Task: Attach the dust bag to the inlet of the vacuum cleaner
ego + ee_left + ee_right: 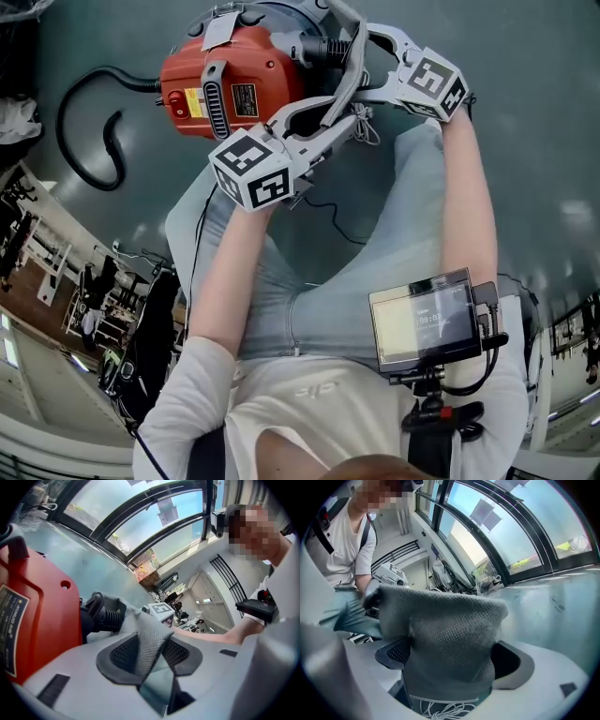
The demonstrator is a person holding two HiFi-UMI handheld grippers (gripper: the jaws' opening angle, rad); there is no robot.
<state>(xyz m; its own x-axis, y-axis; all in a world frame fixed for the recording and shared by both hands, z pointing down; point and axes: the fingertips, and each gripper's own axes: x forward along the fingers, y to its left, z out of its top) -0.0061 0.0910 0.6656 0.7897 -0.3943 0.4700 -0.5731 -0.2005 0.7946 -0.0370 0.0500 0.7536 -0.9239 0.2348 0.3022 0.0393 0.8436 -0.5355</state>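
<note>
The red vacuum cleaner (pixel 230 84) stands on the floor, its black ribbed inlet (pixel 314 47) pointing right. In the left gripper view the red body (pixel 33 620) fills the left and the inlet (pixel 105 616) lies just past the jaws. The grey mesh dust bag (pixel 349 70) hangs beside the inlet between both grippers. My left gripper (pixel 328 108) is open, its pads apart, with an edge of the bag (pixel 150 639) still lying between them. My right gripper (pixel 361 66) is shut on a bunched fold of the bag (pixel 445 630); its white drawstring (pixel 445 709) dangles below.
A black cable (pixel 84 122) loops over the floor left of the vacuum. The person's knees in jeans (pixel 281 281) are just below the grippers. A small monitor (pixel 427 319) hangs at the chest. Shelving (pixel 56 272) stands at the left.
</note>
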